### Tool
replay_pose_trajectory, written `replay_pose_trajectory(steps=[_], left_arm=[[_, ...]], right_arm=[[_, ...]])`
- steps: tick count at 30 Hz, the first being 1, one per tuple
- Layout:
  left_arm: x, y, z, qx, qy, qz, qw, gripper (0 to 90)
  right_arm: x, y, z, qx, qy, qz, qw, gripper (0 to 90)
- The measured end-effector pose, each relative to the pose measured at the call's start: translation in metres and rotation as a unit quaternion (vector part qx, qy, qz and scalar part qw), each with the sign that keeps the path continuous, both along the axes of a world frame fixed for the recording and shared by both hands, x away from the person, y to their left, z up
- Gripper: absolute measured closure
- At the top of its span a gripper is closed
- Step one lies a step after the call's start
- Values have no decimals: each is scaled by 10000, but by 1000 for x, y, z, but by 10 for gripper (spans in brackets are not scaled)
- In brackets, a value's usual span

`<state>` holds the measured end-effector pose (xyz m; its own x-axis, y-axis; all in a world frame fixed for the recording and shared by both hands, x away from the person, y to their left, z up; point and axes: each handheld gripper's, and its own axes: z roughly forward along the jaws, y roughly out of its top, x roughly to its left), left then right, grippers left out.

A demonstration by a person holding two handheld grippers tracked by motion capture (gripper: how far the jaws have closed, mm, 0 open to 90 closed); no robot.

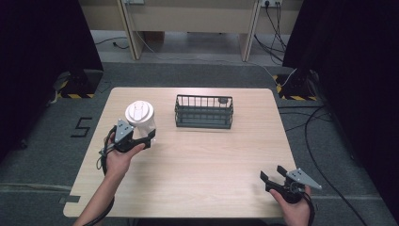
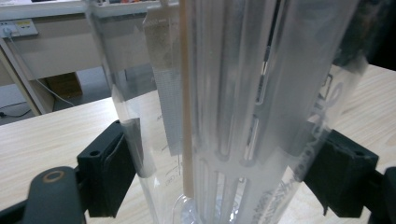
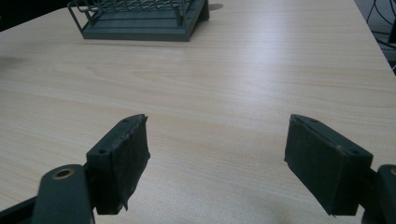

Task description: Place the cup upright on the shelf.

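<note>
Cup (image 2: 224,116), clear, lidded, stands left of the rack (image 1: 204,112), clamped between the left gripper's (image 1: 141,137) jaws. Right gripper (image 3: 217,163) wide open, empty, nearer than the rack. Risk: slick thin wall may slip or buckle under squeeze.

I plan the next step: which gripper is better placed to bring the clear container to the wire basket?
Left. The left gripper has its jaws around the clear container; the right gripper is open, far from the wire basket.
</note>
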<state>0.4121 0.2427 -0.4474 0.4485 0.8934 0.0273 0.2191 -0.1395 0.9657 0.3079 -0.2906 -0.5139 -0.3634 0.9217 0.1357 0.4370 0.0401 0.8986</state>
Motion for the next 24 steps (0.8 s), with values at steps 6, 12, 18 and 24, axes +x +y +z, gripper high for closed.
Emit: replay_pose_trajectory(steps=[6,12,18,24], left_arm=[[3,-6,5,-8,-41,-68,10000,179],[5,-10,8,-13,-68,-94,9999,180],[9,-15,12,2,-91,-135,9999,180],[12,-21,15,9,-118,-196,9997,179]], right_arm=[[0,0,0,8,-1,-1,10000,221],[0,0,0,11,-2,3,10000,221],[0,0,0,2,-8,14,10000,221],[0,0,0,13,0,4,10000,221]])
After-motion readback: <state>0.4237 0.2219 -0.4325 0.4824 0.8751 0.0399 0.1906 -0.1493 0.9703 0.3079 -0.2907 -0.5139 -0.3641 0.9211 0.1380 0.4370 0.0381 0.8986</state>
